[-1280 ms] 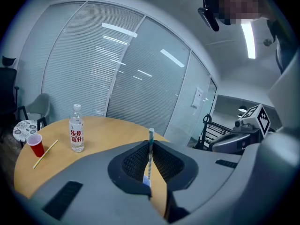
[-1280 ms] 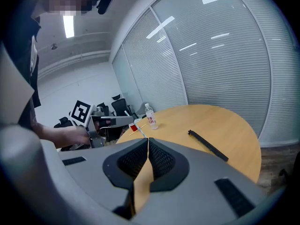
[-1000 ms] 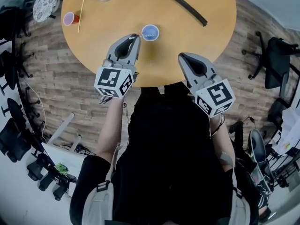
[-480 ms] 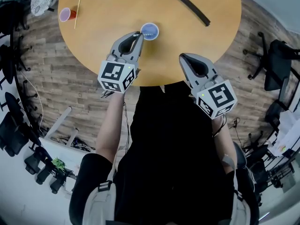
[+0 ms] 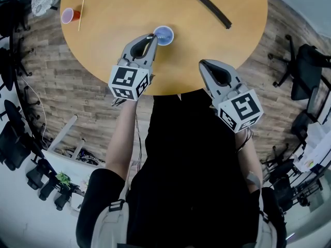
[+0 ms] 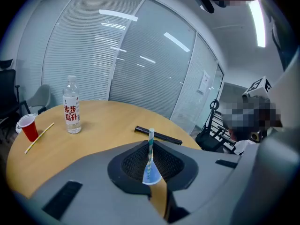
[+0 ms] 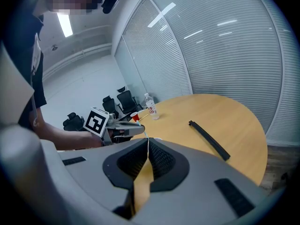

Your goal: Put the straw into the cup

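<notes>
A white-and-teal striped straw [image 6: 151, 135] stands upright, and my left gripper [image 6: 149, 143] is shut on it at the jaw tips. Its lower end runs down to the small blue cup [image 6: 151, 177] right under the tips; how deep it sits I cannot tell. In the head view the left gripper [image 5: 151, 36] is over the near rim of the blue cup [image 5: 164, 35] on the round wooden table [image 5: 217, 50]. The right gripper view shows the straw [image 7: 143, 132] as a thin white line hanging from the left gripper [image 7: 139, 126]. My right gripper [image 5: 201, 62] hovers shut and empty over the table's near edge.
At the far left of the table lie a red cup [image 5: 68, 15] and a thin yellow stick [image 5: 81, 4], with a water bottle [image 6: 71, 106] beyond them. A long black strip [image 5: 205, 5] lies at the far right. Office chairs [image 5: 305, 71] stand around the table.
My left gripper has come down with the straw, closer onto the blue cup. The right gripper has stayed about where it was.
</notes>
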Available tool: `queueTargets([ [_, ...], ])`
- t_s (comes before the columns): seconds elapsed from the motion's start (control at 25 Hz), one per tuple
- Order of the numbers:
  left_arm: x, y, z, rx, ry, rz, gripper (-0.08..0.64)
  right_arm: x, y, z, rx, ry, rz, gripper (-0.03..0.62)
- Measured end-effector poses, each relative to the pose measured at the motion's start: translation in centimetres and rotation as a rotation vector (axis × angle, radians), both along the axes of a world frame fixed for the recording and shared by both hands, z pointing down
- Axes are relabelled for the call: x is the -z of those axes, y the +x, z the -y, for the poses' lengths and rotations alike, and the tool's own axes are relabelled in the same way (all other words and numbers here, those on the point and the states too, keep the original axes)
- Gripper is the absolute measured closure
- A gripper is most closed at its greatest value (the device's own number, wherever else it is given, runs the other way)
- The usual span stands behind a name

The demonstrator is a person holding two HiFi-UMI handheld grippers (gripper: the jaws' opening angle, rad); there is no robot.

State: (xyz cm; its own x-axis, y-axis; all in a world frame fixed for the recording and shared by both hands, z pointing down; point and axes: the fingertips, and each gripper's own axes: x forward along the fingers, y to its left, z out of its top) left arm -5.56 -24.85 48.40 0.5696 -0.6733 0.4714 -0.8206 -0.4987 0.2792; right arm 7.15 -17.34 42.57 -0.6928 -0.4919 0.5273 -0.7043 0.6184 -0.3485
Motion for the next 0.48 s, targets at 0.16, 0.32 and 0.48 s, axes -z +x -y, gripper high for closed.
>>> queueTargets([
  [0.16, -0.05, 0.18, 0.07, 0.001, 0.006, 0.009, 0.524, -0.14, 0.39, 0.07, 0.002, -0.006, 0.002, 0.574],
  [0.32, -0.35, -0.16, 0.1, -0.004, 0.002, 0.034, 0.523, -0.07, 0.28, 0.14, 0.013, -0.001, 0.004, 0.573],
  [0.48, -1.02, -0.31, -0.03, -0.003, -0.016, 0.035, 0.523, -0.23, 0.41, 0.08, 0.012, -0.004, -0.003, 0.574],
])
